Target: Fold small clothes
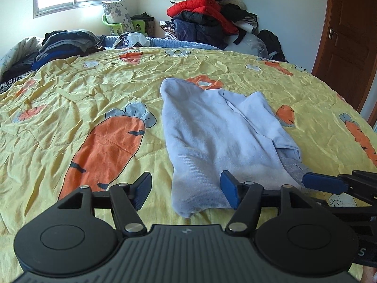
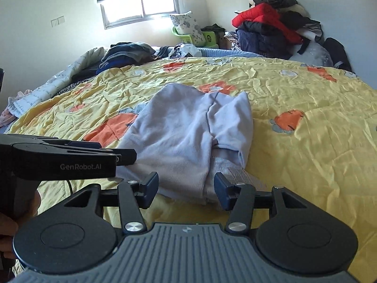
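Observation:
A pale blue small garment lies partly folded on the yellow carrot-print quilt; its right side is folded over the middle. It also shows in the right wrist view. My left gripper is open, its jaws on either side of the garment's near left hem. My right gripper is open at the garment's near right hem. The right gripper's fingers enter the left wrist view at the right; the left gripper shows at the left of the right wrist view.
A stack of dark folded clothes sits at the far left of the bed. A tall pile of red and dark jackets stands against the far wall. A wooden door is on the right. A window is behind the bed.

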Tool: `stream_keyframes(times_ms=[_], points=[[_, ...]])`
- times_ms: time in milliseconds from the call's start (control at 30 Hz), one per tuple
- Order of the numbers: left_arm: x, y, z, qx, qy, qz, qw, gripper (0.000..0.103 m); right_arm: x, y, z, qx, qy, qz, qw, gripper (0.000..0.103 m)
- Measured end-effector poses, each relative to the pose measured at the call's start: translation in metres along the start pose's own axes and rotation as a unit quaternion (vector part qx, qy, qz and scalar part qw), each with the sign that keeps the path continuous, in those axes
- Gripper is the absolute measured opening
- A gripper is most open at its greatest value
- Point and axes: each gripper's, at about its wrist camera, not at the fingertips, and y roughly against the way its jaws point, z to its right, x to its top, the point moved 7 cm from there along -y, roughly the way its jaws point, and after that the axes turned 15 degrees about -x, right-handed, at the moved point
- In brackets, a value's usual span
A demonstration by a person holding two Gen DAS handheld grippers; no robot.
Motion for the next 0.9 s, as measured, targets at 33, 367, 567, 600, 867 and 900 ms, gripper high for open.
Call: stream_keyframes(times_ms=[33, 367, 567, 600, 867, 900], points=[[-0.001, 0.002, 0.000, 0.003, 0.000, 0.001, 1.0000, 0.071, -0.002, 0.002, 0.000, -0.001, 0.000, 0.000, 1.000, 0.060], [-0.035, 0.018, -0.018, 0.036, 0.004, -0.001, 0.9993, 0.083, -0.021, 0.012, -0.001, -0.012, -0.007, -0.013, 1.000, 0.076], [-0.059, 0.027, -0.040, 0.062, 0.014, 0.007, 0.9980, 0.083, -0.038, 0.007, 0.000, -0.039, -0.004, -0.024, 0.999, 0.078], [-0.060, 0.029, -0.042, 0.070, 0.010, 0.011, 0.9974, 0.086, -0.040, 0.006, 0.000, -0.046, -0.001, -0.022, 0.999, 0.078], [-0.063, 0.029, -0.054, 0.082, 0.023, 0.030, 0.9960, 0.100, -0.051, -0.004, 0.000, -0.084, 0.013, -0.001, 0.996, 0.086], [-0.064, 0.029, -0.055, 0.082, 0.025, 0.030, 0.9959, 0.101, -0.053, -0.005, -0.001, -0.086, 0.016, 0.001, 0.996, 0.090]])
